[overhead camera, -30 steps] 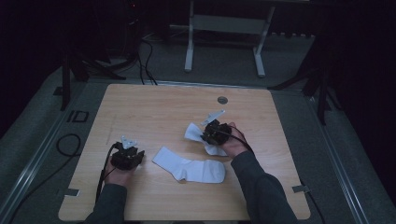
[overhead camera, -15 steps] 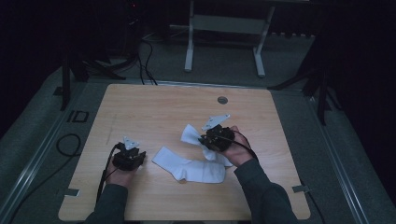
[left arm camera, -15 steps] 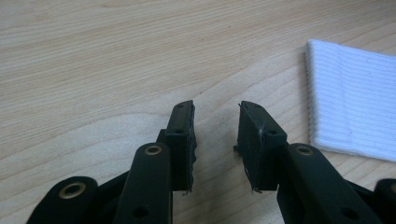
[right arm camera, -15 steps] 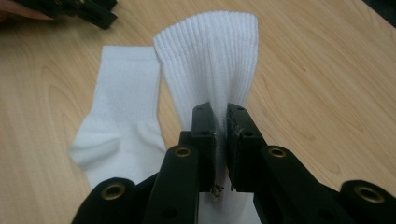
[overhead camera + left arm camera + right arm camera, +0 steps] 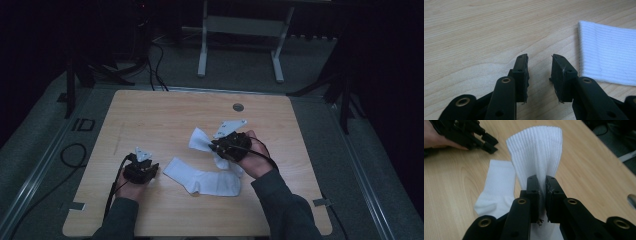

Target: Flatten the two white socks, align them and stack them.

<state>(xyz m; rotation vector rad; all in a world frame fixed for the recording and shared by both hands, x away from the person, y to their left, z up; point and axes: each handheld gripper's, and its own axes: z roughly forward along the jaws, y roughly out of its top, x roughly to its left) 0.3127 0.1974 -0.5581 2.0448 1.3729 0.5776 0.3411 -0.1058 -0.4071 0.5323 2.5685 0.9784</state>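
Two white socks are in play. One sock (image 5: 200, 179) (image 5: 496, 187) lies flat on the wooden table (image 5: 150, 120). My right gripper (image 5: 218, 146) (image 5: 542, 185) is shut on the second sock (image 5: 199, 139) (image 5: 536, 150) and holds it above the table, its ribbed cuff fanning out past the jaws. My left gripper (image 5: 150, 169) (image 5: 539, 63) rests low on the table at the left, open with bare wood between its jaws. The flat sock's cuff (image 5: 606, 57) lies just to the right of it. The left gripper (image 5: 490, 143) also appears at the top left of the right gripper view.
A round grommet (image 5: 238, 107) sits in the table near its far edge. Beyond the table stand a metal frame (image 5: 240, 45) and cables (image 5: 155, 60) on the dark floor. Bare wood spreads across the far and left parts of the table.
My right gripper has risen with the sock pinched in it, lifting the sock further off the table. The left gripper and the flat sock have stayed put.
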